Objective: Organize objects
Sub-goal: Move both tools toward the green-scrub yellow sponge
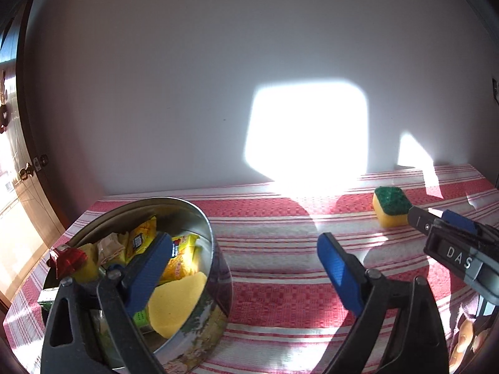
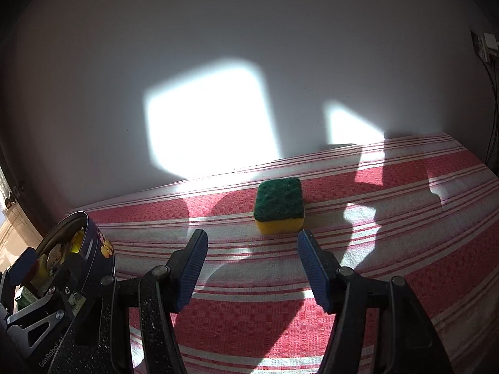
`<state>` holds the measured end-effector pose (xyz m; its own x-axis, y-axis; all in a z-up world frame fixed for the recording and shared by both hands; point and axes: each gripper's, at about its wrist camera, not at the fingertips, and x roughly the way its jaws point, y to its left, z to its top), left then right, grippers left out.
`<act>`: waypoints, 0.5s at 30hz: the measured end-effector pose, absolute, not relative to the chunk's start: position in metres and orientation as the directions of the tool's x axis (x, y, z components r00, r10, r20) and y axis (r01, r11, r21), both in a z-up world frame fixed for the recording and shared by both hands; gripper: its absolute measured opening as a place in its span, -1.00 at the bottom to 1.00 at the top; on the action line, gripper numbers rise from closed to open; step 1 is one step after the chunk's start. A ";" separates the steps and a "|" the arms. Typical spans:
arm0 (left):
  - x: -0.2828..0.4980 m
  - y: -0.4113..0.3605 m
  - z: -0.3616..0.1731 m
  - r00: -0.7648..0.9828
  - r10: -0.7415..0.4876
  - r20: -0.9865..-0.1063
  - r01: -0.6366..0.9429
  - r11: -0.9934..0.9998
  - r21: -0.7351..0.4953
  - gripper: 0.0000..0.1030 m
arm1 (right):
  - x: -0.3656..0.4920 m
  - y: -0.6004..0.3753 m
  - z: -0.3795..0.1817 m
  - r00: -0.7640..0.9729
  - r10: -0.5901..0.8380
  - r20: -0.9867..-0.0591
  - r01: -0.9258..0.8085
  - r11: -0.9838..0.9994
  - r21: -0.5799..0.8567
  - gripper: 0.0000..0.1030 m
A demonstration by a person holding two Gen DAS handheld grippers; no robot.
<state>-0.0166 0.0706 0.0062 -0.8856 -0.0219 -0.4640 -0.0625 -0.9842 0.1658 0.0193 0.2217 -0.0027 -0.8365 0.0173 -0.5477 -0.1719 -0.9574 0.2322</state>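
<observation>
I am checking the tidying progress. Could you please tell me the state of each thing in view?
Round tin: lid off, upright, holding snack packets and a yellow sponge.
Green-topped sponge: lying alone on the striped tablecloth, scrubbing side up, not held.
Left gripper: open, empty, one finger over the tin.
Right gripper: open, empty, aimed at the green-topped sponge.
</observation>
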 end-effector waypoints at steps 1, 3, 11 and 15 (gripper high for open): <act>-0.019 0.079 0.006 -0.881 -0.006 -0.473 -0.081 -0.983 0.165 0.85 | 0.020 0.230 -0.004 -0.831 0.025 -0.556 -0.182 -0.956 0.230 0.21; -0.025 0.095 0.003 -0.868 0.026 -0.495 -0.116 -0.982 0.152 0.78 | 0.019 0.247 -0.007 -0.822 0.036 -0.568 -0.202 -0.951 0.233 0.17; -0.073 0.136 -0.020 -0.741 0.111 -0.662 -0.164 -0.986 0.018 0.36 | -0.002 0.288 -0.019 -0.790 -0.038 -0.612 -0.200 -0.928 0.315 -0.16; -0.095 0.149 -0.028 -0.697 0.158 -0.699 -0.183 -0.982 -0.040 0.01 | -0.017 0.300 -0.021 -0.788 -0.117 -0.605 -0.159 -0.910 0.384 -0.32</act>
